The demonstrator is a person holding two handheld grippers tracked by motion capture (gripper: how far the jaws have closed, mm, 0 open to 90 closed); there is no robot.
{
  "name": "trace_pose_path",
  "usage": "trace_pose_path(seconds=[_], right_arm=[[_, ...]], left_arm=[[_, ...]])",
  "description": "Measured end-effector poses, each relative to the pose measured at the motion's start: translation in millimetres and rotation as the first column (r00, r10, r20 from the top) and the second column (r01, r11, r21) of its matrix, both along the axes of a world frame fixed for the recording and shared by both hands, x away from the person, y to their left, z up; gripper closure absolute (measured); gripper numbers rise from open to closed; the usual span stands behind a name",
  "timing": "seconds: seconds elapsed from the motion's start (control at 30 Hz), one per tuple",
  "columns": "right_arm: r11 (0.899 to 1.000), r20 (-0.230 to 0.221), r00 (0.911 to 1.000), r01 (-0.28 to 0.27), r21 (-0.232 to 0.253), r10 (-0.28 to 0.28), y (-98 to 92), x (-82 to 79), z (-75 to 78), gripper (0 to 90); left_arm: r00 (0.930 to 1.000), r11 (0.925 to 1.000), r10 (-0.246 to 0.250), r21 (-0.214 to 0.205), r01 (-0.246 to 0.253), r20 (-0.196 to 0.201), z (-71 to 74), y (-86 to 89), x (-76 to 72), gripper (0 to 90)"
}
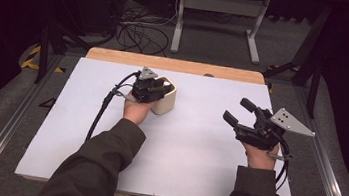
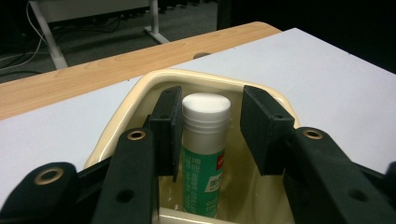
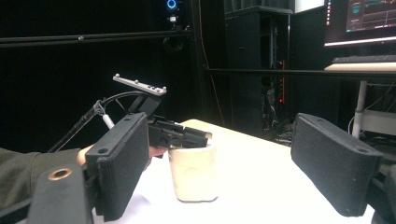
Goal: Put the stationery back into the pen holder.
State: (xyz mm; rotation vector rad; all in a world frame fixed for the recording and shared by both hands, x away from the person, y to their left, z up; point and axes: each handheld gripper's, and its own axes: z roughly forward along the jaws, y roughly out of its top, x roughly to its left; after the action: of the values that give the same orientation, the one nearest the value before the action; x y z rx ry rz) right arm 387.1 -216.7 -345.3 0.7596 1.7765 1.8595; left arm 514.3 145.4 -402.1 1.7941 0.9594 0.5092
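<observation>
A green tube (image 2: 204, 154) with a white cap stands upright inside the cream cup (image 1: 166, 97) near the table's far edge; your left gripper (image 2: 208, 128) reaches down into the cup, jaws apart either side of the cap, placed to grip or just let go; your right gripper (image 1: 241, 112) waits well aside, jaws wide and empty
</observation>
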Motion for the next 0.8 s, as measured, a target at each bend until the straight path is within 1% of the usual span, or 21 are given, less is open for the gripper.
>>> trace_pose_path(seconds=[0.23,0.4,0.43,0.57,0.67,0.8], right_arm=[[1.000,-0.004,1.0000,-0.002,-0.005,0.002,0.7,0.5,-0.4,20.1],[1.000,-0.004,1.0000,-0.002,-0.006,0.002,0.8,0.7,-0.6,20.1],[1.000,-0.005,1.0000,-0.002,-0.007,0.002,0.9,0.8,-0.7,20.1],[1.000,-0.006,1.0000,-0.004,-0.009,0.004,1.6,1.5,-1.0,20.1],[1.000,-0.007,1.0000,-0.003,-0.012,0.003,1.6,1.6,-1.1,20.1],[1.000,-0.007,1.0000,0.001,-0.011,-0.001,1.4,1.3,-0.9,20.1]], left_arm=[[1.0000,0.9999,-0.008,-0.006,0.008,-0.003,2.0,0.4,-2.1,56.6],[1.0000,0.9999,-0.005,-0.011,0.005,-0.003,4.6,2.3,-3.5,52.3],[1.0000,1.0000,-0.004,-0.008,0.004,0.004,5.6,3.0,-3.7,51.8],[0.9999,0.9997,-0.004,-0.022,0.005,0.016,9.9,4.2,-5.9,49.9],[0.9998,0.9994,-0.006,-0.035,0.006,0.021,12.4,5.0,-7.5,48.0],[0.9995,0.9992,-0.014,-0.037,0.015,0.027,14.6,6.2,-9.2,44.6]])
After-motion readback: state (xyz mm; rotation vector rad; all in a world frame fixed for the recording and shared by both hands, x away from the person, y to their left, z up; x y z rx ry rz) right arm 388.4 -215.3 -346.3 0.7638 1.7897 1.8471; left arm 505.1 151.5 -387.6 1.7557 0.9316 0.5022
